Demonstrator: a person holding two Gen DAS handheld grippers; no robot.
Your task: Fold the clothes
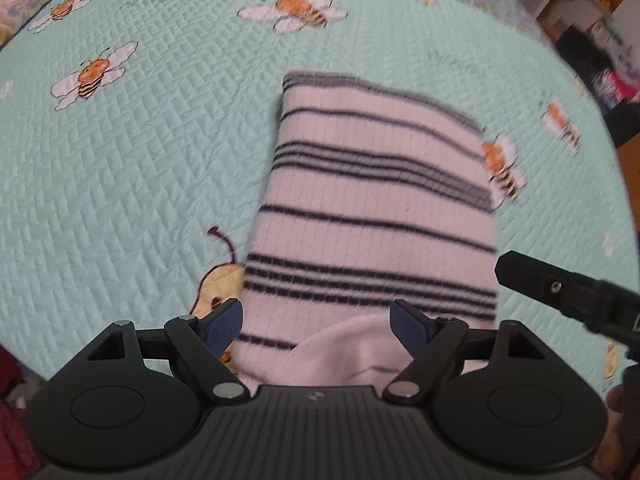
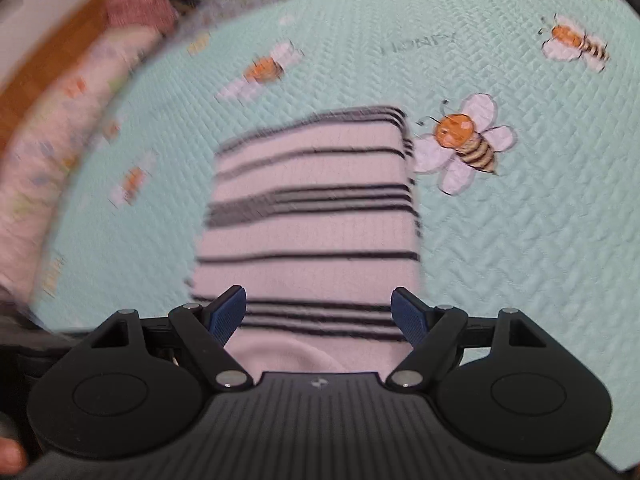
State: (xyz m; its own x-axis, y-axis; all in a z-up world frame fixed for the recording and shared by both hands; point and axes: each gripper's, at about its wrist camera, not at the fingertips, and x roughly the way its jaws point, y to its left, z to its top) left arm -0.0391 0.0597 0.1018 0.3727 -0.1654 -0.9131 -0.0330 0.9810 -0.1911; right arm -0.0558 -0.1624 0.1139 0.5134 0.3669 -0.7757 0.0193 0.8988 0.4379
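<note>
A pale pink knit garment with dark stripes (image 1: 372, 208) lies folded into a narrow rectangle on the mint quilt (image 1: 140, 168). My left gripper (image 1: 318, 326) hovers over its near end, open, with nothing pinched between the blue pads (image 1: 222, 326). A plain pink fold (image 1: 352, 352) of the garment shows just below that gripper. In the right wrist view the same striped garment (image 2: 312, 216) stretches away from my right gripper (image 2: 319, 314), which is open above its near end. A black finger of the right gripper (image 1: 560, 292) reaches in at the right of the left wrist view.
The quilt (image 2: 520, 240) carries bee prints (image 2: 464, 140) and a yellow pear print (image 1: 220, 284). A floral pillow (image 2: 60, 140) lies along the left side, with a wooden bed edge (image 2: 48, 68) behind it. Shelves and clutter (image 1: 592, 12) stand past the bed's far right.
</note>
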